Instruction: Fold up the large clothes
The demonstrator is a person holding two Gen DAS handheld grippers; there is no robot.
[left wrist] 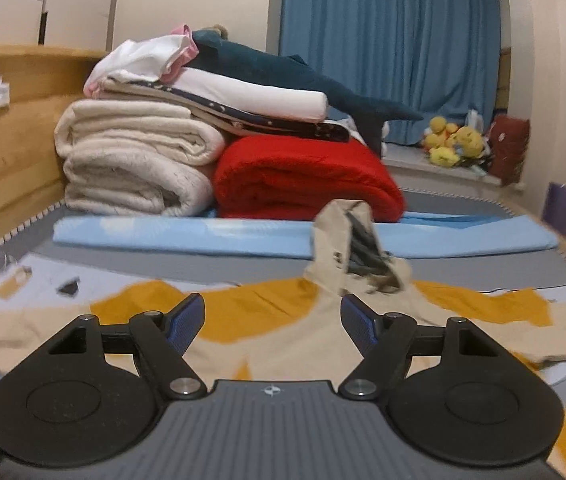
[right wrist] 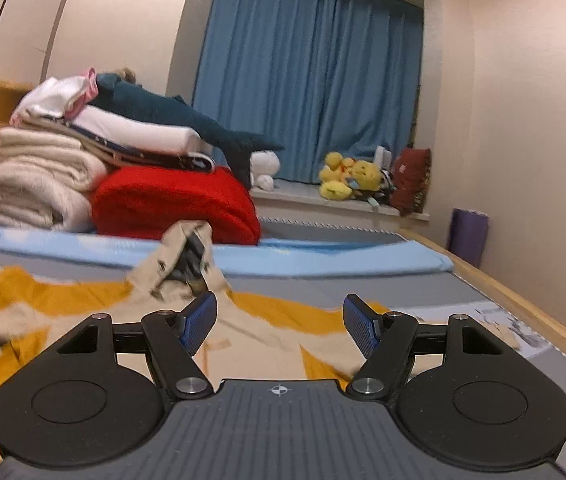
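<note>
A beige and mustard-yellow hooded garment [left wrist: 283, 340] lies spread flat on the grey bed, its hood [left wrist: 357, 256] standing crumpled at the far end. In the right wrist view the same garment [right wrist: 251, 332] stretches to the left, with the hood [right wrist: 187, 260] ahead. My left gripper [left wrist: 273, 314] hovers above the garment's chest, open, with nothing between its blue pads. Over the garment's right half my right gripper [right wrist: 279, 316] is likewise open and holds nothing.
A stack of folded blankets [left wrist: 135, 168], a red blanket [left wrist: 307, 176] and a dark plush shark [left wrist: 283, 68] sit at the bed's head on a light-blue pad [left wrist: 211, 236]. A wooden headboard [left wrist: 7, 128] stands at left. Yellow plush toys [right wrist: 347, 180] line the sill beneath blue curtains [right wrist: 307, 80].
</note>
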